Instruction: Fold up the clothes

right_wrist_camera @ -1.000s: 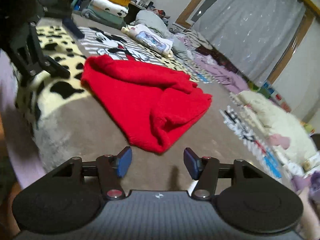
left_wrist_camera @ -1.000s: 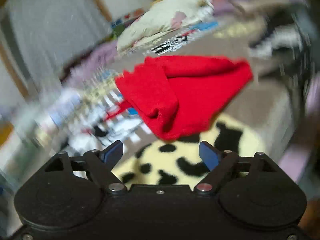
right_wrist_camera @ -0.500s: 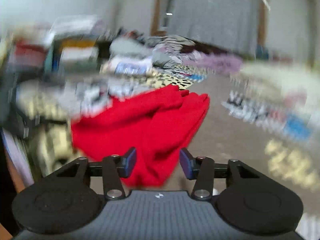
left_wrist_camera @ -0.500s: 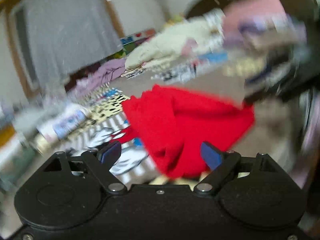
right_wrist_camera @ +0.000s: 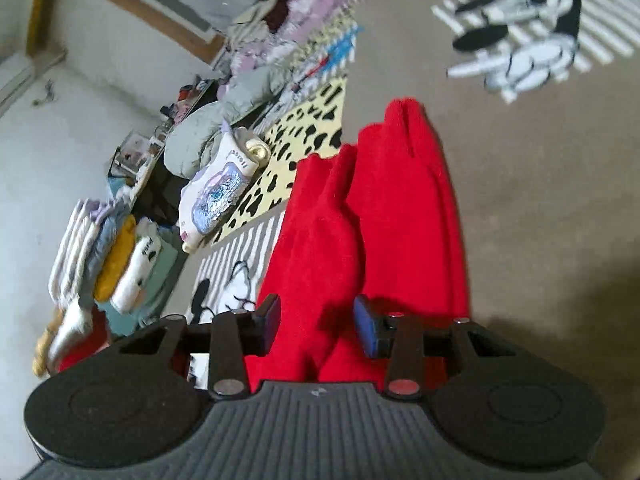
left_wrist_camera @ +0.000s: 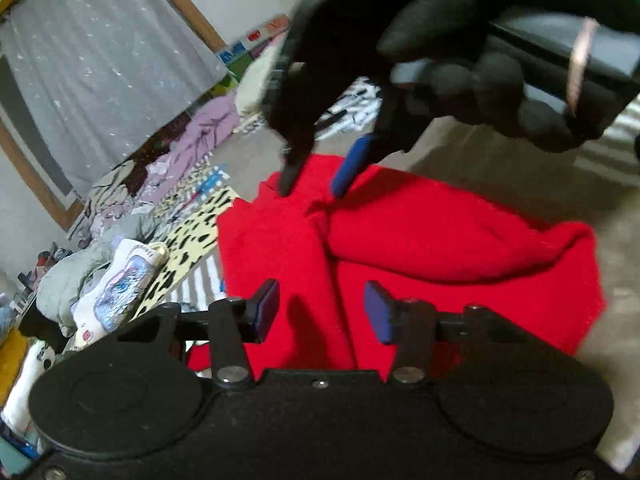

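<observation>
A red knitted garment [left_wrist_camera: 432, 248] lies crumpled on the grey-brown blanket, with a thick fold across its middle. My left gripper [left_wrist_camera: 322, 312] hovers open over its near edge, nothing between the blue pads. In the left wrist view my right gripper [left_wrist_camera: 312, 176] comes down from above onto the garment's far edge, held by a hand in a black glove [left_wrist_camera: 480, 76]. In the right wrist view the red garment [right_wrist_camera: 380, 208] stretches away from my right gripper [right_wrist_camera: 316, 326], which stands open with red cloth lying between its fingers.
A stack of folded clothes [right_wrist_camera: 112, 252] sits at the left by the wall. A white pouch [right_wrist_camera: 220, 192] and a grey bundle [right_wrist_camera: 224, 128] lie on a yellow cow-print blanket [right_wrist_camera: 304, 136]. A cartoon-print striped cloth [right_wrist_camera: 532, 40] lies far right. Curtain [left_wrist_camera: 100, 64] at back.
Both grippers have swung in close over the red garment. The right gripper now reaches onto its far edge; the left has dropped to its near edge. Both stay open.
</observation>
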`<state>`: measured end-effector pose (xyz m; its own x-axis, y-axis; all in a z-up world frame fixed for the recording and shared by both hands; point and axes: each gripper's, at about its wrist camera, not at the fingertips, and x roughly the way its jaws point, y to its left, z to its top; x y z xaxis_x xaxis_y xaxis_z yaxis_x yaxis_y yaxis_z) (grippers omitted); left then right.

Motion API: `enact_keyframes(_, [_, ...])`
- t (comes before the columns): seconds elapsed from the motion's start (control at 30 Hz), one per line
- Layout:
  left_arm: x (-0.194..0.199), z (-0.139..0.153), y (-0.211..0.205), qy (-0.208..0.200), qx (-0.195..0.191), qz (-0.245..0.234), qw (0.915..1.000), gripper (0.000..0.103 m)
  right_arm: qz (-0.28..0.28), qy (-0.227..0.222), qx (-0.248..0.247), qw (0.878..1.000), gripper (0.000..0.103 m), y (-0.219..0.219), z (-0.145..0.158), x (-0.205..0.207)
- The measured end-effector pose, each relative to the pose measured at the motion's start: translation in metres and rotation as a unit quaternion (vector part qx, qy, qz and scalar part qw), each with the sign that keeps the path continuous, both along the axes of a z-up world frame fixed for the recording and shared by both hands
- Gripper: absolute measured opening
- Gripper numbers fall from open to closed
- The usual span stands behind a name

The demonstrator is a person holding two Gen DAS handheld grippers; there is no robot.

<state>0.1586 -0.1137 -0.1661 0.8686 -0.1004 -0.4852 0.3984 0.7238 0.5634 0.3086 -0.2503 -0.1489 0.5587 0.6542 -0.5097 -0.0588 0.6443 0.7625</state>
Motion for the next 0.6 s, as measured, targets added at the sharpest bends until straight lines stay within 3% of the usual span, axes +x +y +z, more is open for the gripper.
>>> enact_keyframes(0.1, [0.008,-0.005,-0.003,0.006,0.012,0.002,0.9999,0.035,-0.026,0.008,-0.001,1.0,0.037,0.004,-0.007,0.002])
enact_keyframes(0.13, [0.01,-0.006,-0.003,0.008,0.013,0.005,0.9999,0.027,-0.032,0.006,0.0,0.999,0.026,0.005,-0.01,0.003])
enact_keyframes(0.17, [0.012,-0.007,-0.003,0.009,0.013,0.007,0.9998,0.019,-0.032,0.005,-0.001,0.999,0.007,0.007,-0.014,0.004])
enact_keyframes(0.27, [0.017,-0.009,-0.002,0.01,0.016,0.015,0.9997,0.009,-0.022,-0.03,-0.014,0.999,0.005,0.014,-0.009,0.002])
enact_keyframes(0.4, [0.015,-0.009,-0.002,0.008,0.027,0.009,0.9996,0.007,-0.028,-0.111,-0.055,0.992,0.004,0.014,0.019,-0.001])
enact_keyframes(0.5, [0.013,-0.016,-0.004,0.021,0.045,-0.006,0.9987,0.005,-0.012,-0.076,-0.098,0.992,0.004,0.014,0.01,0.012])
enact_keyframes(0.6, [0.013,-0.01,-0.002,0.029,0.025,-0.004,0.9993,0.006,-0.022,-0.089,-0.136,0.986,0.009,0.009,0.014,0.005])
